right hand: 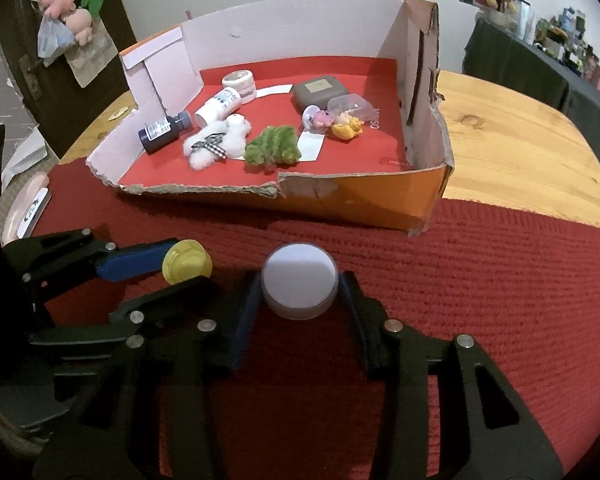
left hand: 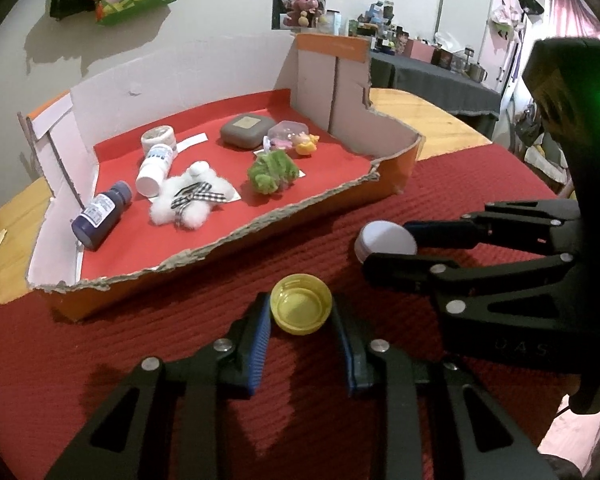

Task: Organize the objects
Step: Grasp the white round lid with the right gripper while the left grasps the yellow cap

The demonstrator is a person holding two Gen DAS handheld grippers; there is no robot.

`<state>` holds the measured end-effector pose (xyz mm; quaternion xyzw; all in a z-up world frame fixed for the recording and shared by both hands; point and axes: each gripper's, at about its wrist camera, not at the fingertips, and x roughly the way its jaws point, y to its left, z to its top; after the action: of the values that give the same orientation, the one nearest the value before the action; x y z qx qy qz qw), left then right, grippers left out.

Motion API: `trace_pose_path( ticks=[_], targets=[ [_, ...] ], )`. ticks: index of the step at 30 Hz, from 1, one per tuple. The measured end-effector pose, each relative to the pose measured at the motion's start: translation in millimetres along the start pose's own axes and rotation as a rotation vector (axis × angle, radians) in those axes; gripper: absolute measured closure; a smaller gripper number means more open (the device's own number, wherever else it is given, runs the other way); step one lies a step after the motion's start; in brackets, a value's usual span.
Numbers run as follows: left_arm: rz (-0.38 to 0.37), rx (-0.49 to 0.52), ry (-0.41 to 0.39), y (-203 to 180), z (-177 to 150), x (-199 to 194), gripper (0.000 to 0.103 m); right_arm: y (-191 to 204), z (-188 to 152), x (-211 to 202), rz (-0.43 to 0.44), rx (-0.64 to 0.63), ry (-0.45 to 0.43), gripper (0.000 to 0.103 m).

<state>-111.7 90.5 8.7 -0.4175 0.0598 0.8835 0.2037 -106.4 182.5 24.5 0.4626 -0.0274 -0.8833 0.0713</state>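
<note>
My left gripper [left hand: 301, 312] is shut on a yellow bottle cap [left hand: 301, 309], held open side up just above the red mat; the cap also shows in the right wrist view [right hand: 187, 267]. My right gripper [right hand: 299, 286] is shut on a small white round jar [right hand: 299, 285], which also shows in the left wrist view [left hand: 385, 241]. Both hold their objects in front of the torn cardboard box [left hand: 228, 240], which also shows in the right wrist view [right hand: 340, 196].
In the box lie a dark blue bottle [right hand: 165, 129], a white bottle [right hand: 219, 105], a white fluffy toy [right hand: 216, 142], a green fuzzy toy [right hand: 274, 148], a grey case [right hand: 320, 90] and small figures [right hand: 340, 120]. A red mat [right hand: 500, 280] covers the wooden table [right hand: 520, 140].
</note>
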Motion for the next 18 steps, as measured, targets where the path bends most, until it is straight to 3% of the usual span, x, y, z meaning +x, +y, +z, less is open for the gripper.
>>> trace_pose_path(
  ticks=[18],
  targets=[
    [0.002, -0.061, -0.081, 22, 6, -34, 0.072, 16, 11, -27, 0.011, -0.024, -0.051, 0.065]
  ],
)
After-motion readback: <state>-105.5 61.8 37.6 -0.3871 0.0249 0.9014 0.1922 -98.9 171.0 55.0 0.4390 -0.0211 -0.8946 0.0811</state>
